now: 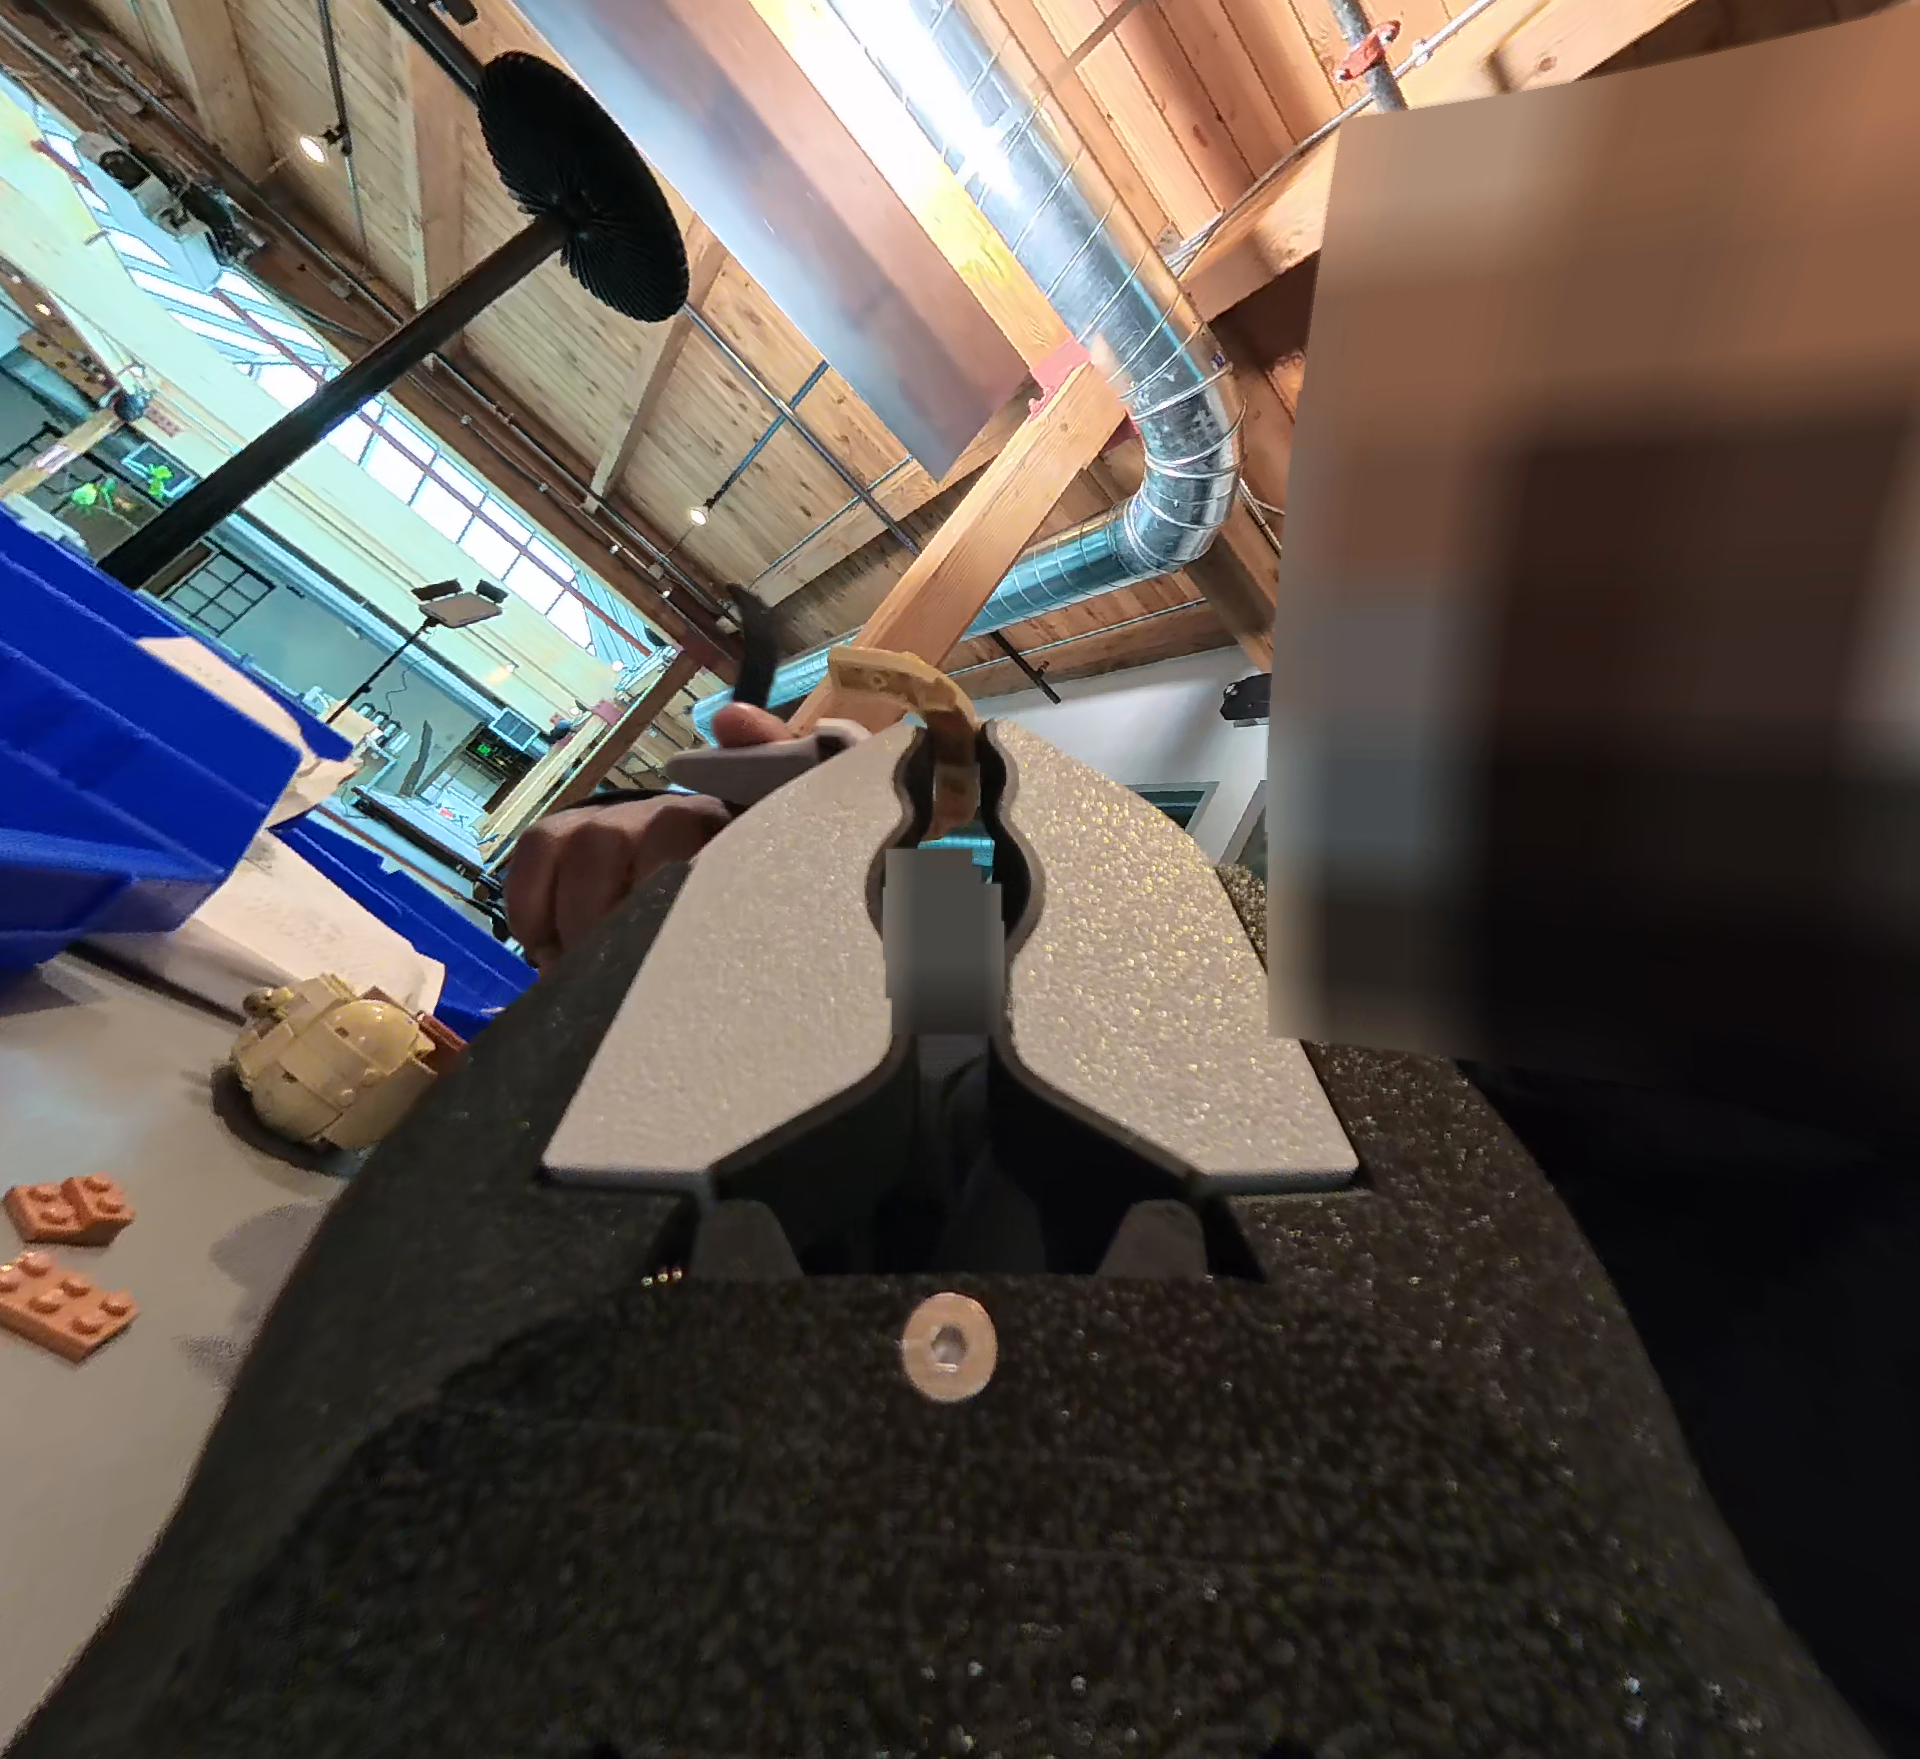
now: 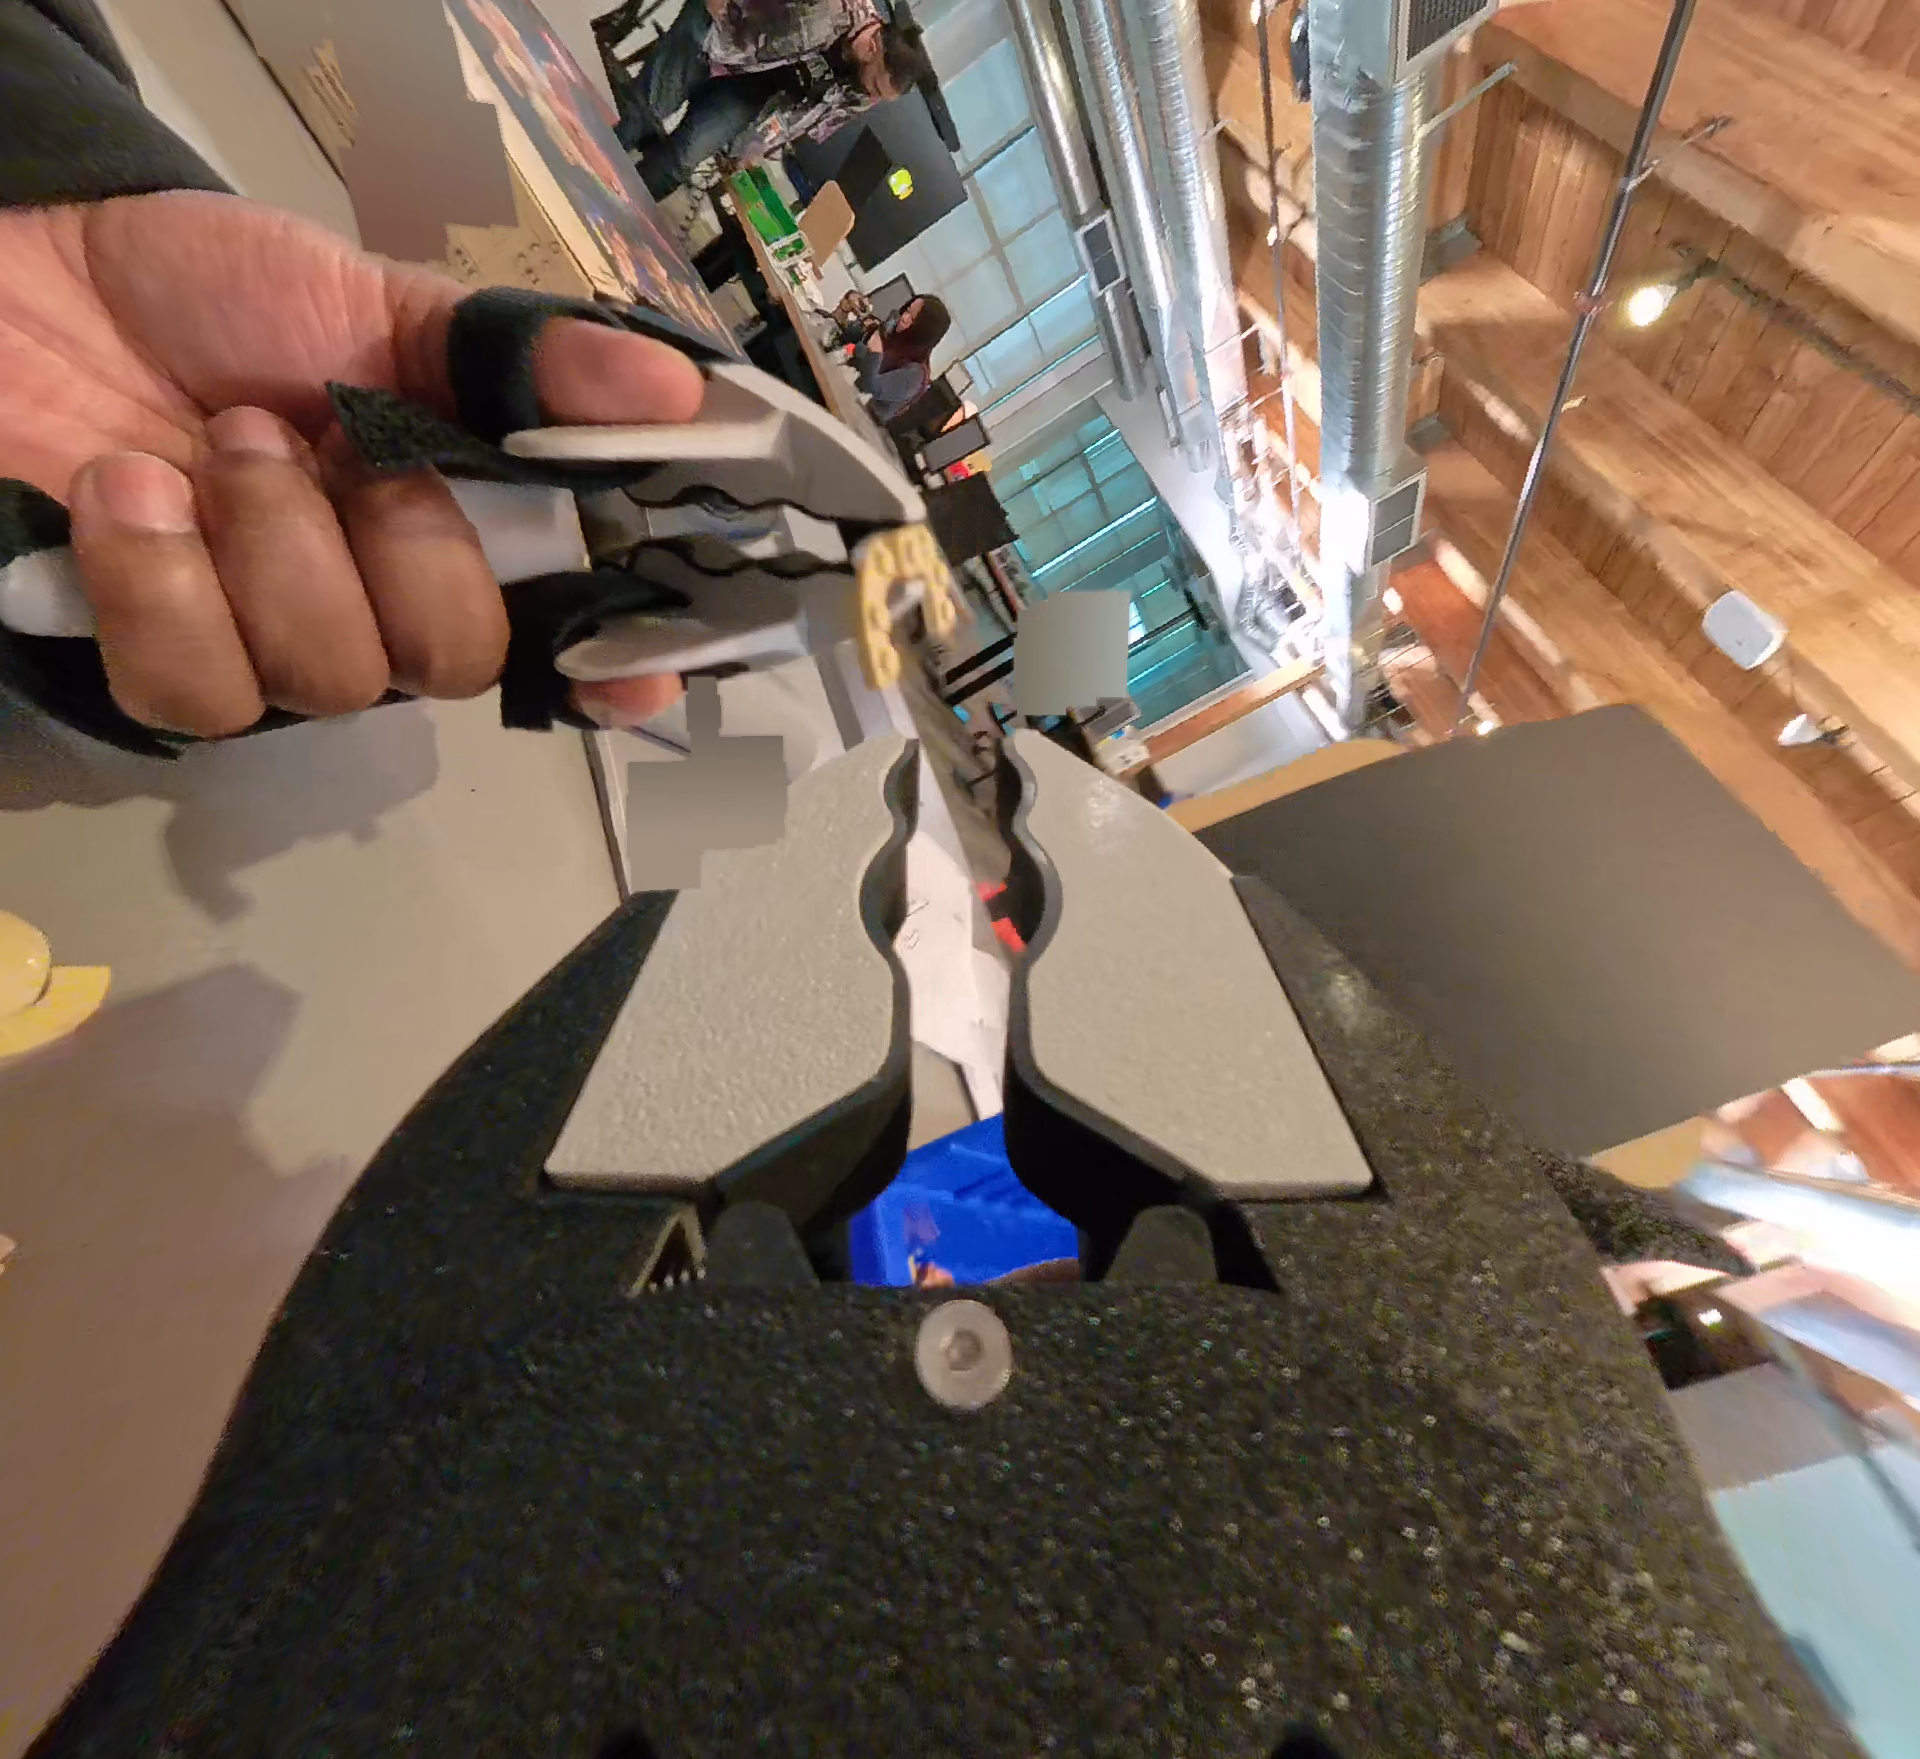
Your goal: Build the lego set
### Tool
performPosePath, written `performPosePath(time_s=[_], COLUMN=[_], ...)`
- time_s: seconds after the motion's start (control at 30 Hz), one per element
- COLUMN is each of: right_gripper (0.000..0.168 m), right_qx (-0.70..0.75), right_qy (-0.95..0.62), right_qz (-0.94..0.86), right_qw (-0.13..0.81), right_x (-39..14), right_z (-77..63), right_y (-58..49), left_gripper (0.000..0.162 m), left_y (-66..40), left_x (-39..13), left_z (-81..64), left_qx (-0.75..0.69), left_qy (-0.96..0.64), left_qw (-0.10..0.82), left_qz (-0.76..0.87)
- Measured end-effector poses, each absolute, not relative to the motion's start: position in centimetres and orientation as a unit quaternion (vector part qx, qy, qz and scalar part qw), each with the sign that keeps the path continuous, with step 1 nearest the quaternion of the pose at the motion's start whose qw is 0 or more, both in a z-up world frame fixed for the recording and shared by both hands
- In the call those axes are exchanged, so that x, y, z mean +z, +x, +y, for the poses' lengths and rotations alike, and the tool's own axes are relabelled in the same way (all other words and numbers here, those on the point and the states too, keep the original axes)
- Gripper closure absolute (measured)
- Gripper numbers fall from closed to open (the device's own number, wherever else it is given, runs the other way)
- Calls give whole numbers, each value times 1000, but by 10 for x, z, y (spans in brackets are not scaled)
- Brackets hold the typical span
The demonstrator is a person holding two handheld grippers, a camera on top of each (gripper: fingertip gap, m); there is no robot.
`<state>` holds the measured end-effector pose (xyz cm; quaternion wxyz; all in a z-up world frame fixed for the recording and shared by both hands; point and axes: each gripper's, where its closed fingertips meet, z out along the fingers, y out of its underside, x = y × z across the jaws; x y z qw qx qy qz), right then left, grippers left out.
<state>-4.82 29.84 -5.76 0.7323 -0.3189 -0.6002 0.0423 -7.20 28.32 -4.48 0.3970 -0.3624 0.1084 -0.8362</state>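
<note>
On the counter at my far left lie two brown plates, and near them the cream half-built model in front of the blue bins. My left gripper is lifted well above them; its fingers are clenched on a tan arch piece, but only by one leg at the very tips. So thin a grasp can let the piece turn or drop if I press it on something. My right gripper is just under that piece, its fingers a little apart and grasping nothing. If they close crooked during a handover, the piece may snap out and fall to the counter.
</note>
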Motion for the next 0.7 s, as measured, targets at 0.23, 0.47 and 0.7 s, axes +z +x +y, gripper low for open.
performPosePath(time_s=[0.23,0.47,0.7], right_gripper=[143,144,145], right_qx=[219,173,116], right_qy=[-566,-733,-862], right_qz=[-575,-533,-380], right_qw=[549,385,314], right_x=[-83,-158,-183], right_z=[302,261,246], right_y=[21,97,153], left_gripper=[154,154,154], left_y=[-75,-86,-78], left_x=[-21,2,-12], left_z=[256,204,188], left_qx=[-837,-836,-821], left_qy=[-359,-290,-295], left_qw=[398,455,479], left_qz=[112,101,97])
